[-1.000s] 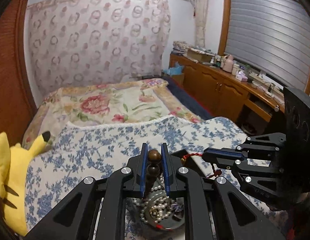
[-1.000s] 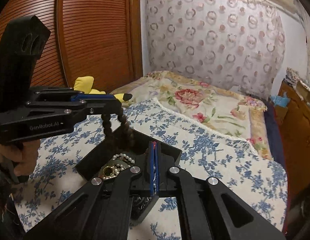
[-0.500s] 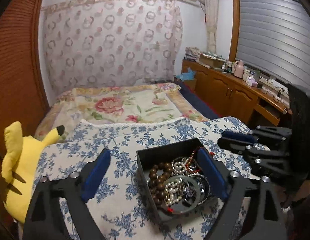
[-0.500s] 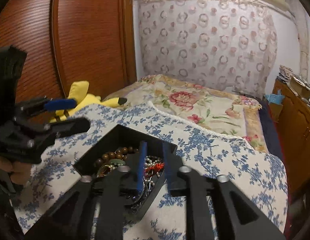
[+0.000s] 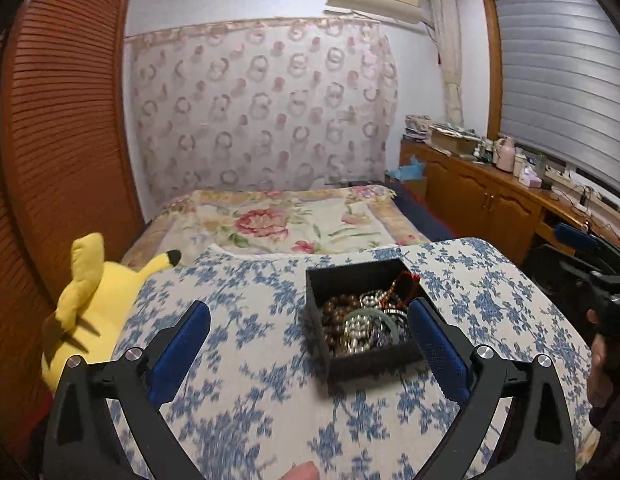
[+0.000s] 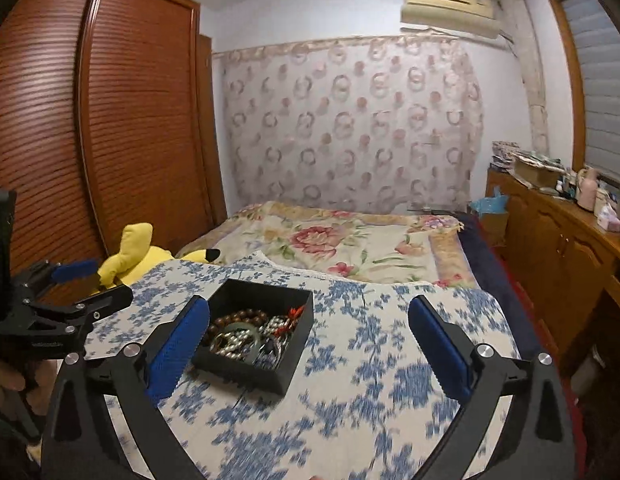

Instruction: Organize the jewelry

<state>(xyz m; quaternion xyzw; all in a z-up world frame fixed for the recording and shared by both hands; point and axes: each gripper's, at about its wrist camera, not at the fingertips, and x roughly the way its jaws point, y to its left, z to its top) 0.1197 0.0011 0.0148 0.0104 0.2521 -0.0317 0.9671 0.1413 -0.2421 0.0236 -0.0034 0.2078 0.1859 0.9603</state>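
**Both grippers wide and empty above a filled jewelry box**

Left wrist view: the left gripper hangs over the blue-flowered cloth with its blue pads spread far apart and nothing between them. The black box sits on the cloth just ahead, toward the right pad, and holds the jewelry in one heap: brown wooden beads, a pearl strand, a pale green bangle and a red cord draped over the far rim. At the right edge the right gripper is partly visible, well apart from the box. A yellow plush toy lies at the cloth's left edge.

Right wrist view: the right gripper also has its pads spread wide, holding nothing. The box lies near the left pad, its open top toward the camera (handy for a last look). Everything seems gathered inside, so the sorting looks close to done, which would explain why both tools are held back with open fingers.
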